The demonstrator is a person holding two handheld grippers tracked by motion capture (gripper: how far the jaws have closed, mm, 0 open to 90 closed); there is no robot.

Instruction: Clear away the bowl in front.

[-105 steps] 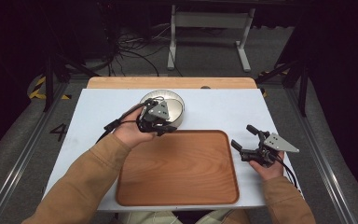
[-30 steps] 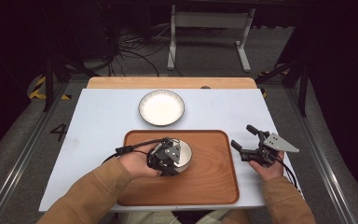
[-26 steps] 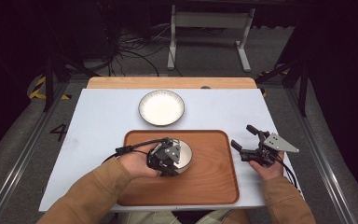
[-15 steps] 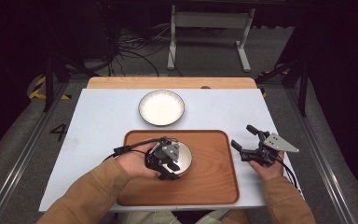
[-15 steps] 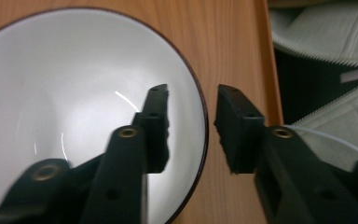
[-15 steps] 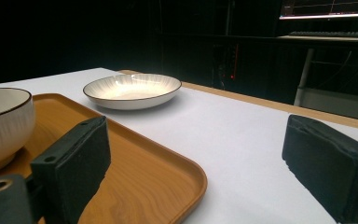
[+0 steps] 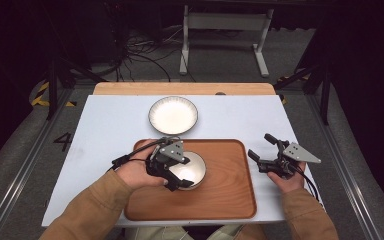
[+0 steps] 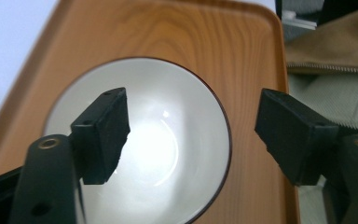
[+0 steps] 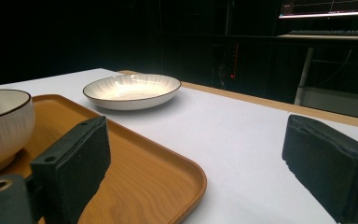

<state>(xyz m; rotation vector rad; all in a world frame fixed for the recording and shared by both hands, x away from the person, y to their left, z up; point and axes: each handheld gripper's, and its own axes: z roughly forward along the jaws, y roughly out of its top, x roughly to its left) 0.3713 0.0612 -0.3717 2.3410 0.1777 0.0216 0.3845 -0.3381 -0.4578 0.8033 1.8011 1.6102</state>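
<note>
the bowl (image 7: 189, 169) rests on the tray (image 7: 230, 200), left claw (image 8: 191, 126) spread above it. right claw (image 7: 266, 152) waits spread. the plate (image 7: 173, 114) remains on the far table (image 7: 105, 120), likely next.

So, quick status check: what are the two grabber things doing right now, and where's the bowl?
Left gripper open, jaws straddling the bowl's rim. Right gripper open, empty, beside the tray. Bowl upright on tray. Plate beyond on table, nothing in the way.
</note>
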